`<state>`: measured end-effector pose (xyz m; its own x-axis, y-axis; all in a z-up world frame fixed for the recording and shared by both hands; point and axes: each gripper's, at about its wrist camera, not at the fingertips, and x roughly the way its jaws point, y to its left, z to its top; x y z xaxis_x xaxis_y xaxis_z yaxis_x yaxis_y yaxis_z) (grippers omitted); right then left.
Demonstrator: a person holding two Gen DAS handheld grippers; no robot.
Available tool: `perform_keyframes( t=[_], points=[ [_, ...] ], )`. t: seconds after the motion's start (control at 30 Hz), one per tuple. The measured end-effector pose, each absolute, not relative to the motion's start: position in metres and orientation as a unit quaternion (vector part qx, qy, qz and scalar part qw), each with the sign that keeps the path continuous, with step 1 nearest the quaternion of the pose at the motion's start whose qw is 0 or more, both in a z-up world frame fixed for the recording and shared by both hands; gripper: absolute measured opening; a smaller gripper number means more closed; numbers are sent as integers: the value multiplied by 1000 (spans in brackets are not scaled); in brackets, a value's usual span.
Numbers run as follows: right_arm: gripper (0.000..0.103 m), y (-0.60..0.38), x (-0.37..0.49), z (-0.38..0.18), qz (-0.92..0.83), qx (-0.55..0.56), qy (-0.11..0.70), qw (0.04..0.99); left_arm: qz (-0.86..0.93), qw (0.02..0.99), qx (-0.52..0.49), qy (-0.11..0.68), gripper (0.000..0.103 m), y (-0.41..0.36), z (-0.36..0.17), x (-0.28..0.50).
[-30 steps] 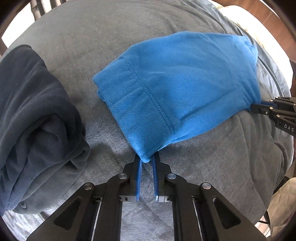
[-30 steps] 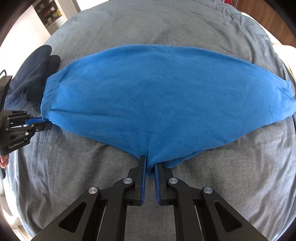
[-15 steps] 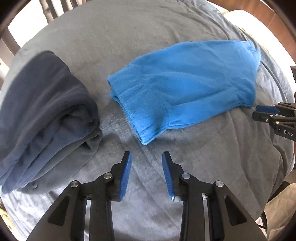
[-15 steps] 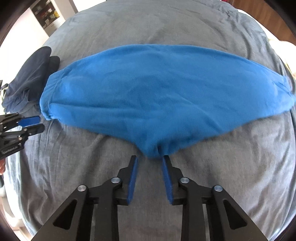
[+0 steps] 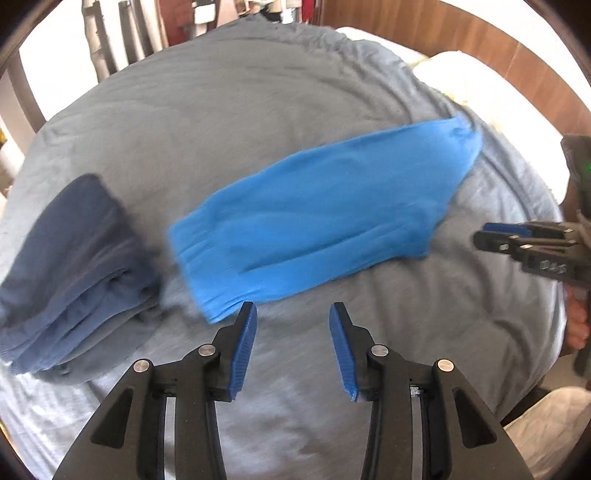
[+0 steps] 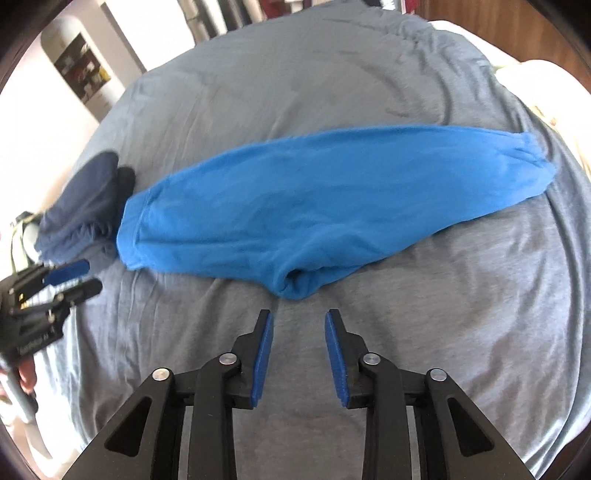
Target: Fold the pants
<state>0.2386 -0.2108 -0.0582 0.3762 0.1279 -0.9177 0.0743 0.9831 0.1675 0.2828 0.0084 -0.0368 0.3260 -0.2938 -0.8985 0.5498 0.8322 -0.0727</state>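
Note:
Bright blue pants point(image 5: 317, 218) lie folded lengthwise on the grey bedspread point(image 5: 240, 122), also seen in the right wrist view point(image 6: 325, 206). My left gripper point(image 5: 293, 314) is open and empty, just short of the pants' waistband corner. My right gripper point(image 6: 298, 321) is open and empty, just in front of the crotch fold. Each gripper shows in the other's view: the right gripper point(image 5: 495, 236) at the right edge, the left gripper point(image 6: 79, 277) at the left edge.
A stack of folded dark navy clothes point(image 5: 70, 273) lies left of the blue pants, touching the waistband end in the right wrist view point(image 6: 85, 218). A white pillow point(image 5: 491, 88) and wooden headboard point(image 5: 461, 33) are at the far right. The bed edge is near.
Both grippers let go of the pants' near edge, opened wide and pulled back and up. The pants now lie flat on the bed.

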Motion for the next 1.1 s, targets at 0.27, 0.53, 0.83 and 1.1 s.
perform_keyframes(
  t=[0.27, 0.53, 0.83, 1.1],
  points=[
    [31, -252, 245, -62, -3, 119, 532, 838, -307, 819, 94, 476, 25, -76, -49, 280],
    [31, -267, 250, -74, 3, 123, 525, 842, -311, 818, 90, 475, 14, -130, -75, 289],
    [31, -275, 247, -91, 2, 125, 537, 834, -302, 800, 127, 503, 11, -143, -117, 279],
    [30, -264, 265, -98, 30, 117, 529, 840, -309, 795, 133, 504, 11, -142, -129, 278]
  ],
)
